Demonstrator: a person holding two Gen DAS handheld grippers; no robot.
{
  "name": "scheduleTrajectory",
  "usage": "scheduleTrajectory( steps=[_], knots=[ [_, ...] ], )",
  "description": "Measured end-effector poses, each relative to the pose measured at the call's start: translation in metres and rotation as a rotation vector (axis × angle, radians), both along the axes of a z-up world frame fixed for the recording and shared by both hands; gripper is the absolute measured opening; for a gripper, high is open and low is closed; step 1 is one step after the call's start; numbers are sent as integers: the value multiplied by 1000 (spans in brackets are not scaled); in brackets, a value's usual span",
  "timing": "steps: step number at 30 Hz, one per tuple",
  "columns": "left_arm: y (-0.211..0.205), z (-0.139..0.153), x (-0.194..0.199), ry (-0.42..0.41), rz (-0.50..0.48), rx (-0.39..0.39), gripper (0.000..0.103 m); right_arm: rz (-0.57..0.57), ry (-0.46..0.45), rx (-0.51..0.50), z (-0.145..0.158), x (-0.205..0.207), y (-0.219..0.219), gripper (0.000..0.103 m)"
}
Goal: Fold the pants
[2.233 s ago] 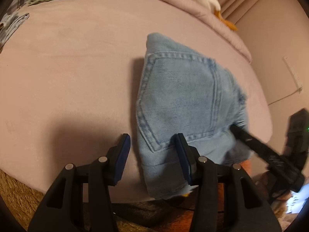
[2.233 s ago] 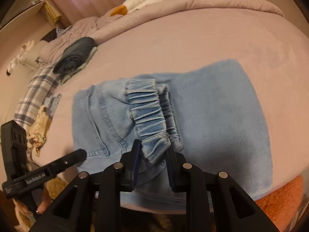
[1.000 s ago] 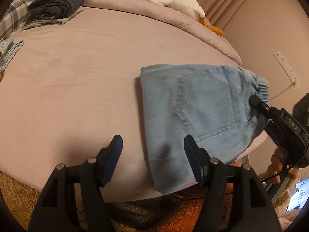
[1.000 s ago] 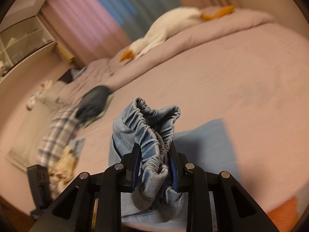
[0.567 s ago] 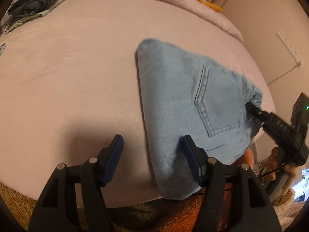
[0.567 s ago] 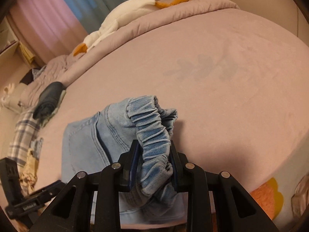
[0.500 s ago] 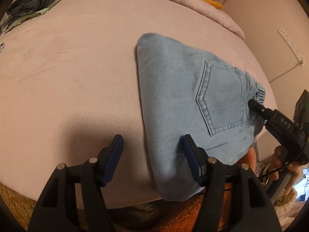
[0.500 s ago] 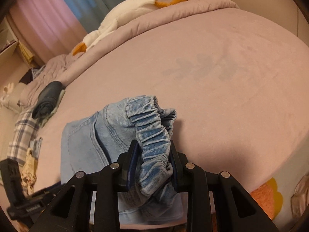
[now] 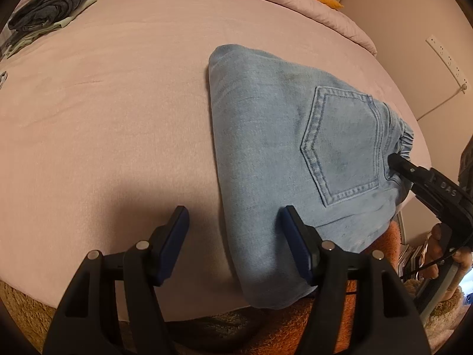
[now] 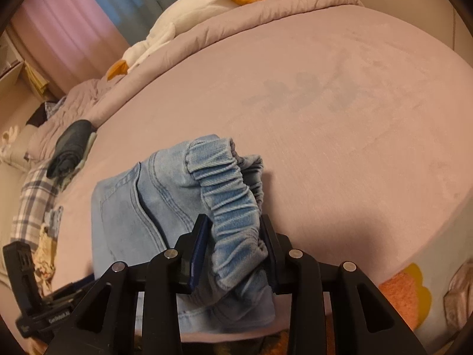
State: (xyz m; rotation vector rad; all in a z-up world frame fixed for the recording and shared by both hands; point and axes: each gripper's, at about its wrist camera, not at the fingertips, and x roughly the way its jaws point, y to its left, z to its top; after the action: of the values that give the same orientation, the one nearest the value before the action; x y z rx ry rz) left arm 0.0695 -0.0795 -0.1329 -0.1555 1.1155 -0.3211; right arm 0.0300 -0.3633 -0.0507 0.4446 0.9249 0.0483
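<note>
The light blue denim pants (image 9: 280,148) lie folded on the pink bed near its front edge, back pocket up. In the right wrist view the pants (image 10: 165,195) show their elastic waistband (image 10: 233,204) bunched between my fingers. My right gripper (image 10: 235,251) is shut on that waistband; it also shows in the left wrist view (image 9: 397,159) at the pants' right end. My left gripper (image 9: 233,230) is open and empty, its jaws straddling the pants' near left edge just above the bed.
A rolled dark garment (image 9: 50,3) sits at the bed's far left, also in the right wrist view (image 10: 71,145). A white plush goose (image 10: 183,20) lies on the duvet at the back. Plaid cloth (image 10: 32,204) lies left. An orange rug (image 9: 301,325) lies below the bed edge.
My right gripper has carried the waistband over to the right and lowered it, so the pants now lie folded with the pocket on top. My left gripper stayed open.
</note>
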Motion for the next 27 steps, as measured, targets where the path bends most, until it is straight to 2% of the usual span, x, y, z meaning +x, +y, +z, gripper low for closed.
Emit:
scheduleTrajectory(
  steps=[10, 16, 19, 20, 21, 24, 27],
  knots=[
    [-3, -1, -2, -3, 3, 9, 66, 24, -34, 12, 13, -13, 1, 32],
    [-2, -2, -3, -2, 3, 2, 66, 25, -23, 28, 13, -15, -2, 33],
    [-3, -2, -4, 6, 5, -7, 70, 24, -11, 35, 14, -17, -6, 33],
    [-3, -2, -4, 8, 4, -9, 71, 28, -5, 45, 14, -17, -7, 35],
    [-3, -1, -5, 6, 4, -12, 72, 33, -5, 63, 15, -18, -10, 41],
    [-4, 3, -5, 6, 0, -36, 76, 36, -23, 110, 16, -23, -16, 70],
    [-4, 6, -4, 1, -3, -101, 82, 30, -33, 96, 17, -26, -18, 74]
  ],
)
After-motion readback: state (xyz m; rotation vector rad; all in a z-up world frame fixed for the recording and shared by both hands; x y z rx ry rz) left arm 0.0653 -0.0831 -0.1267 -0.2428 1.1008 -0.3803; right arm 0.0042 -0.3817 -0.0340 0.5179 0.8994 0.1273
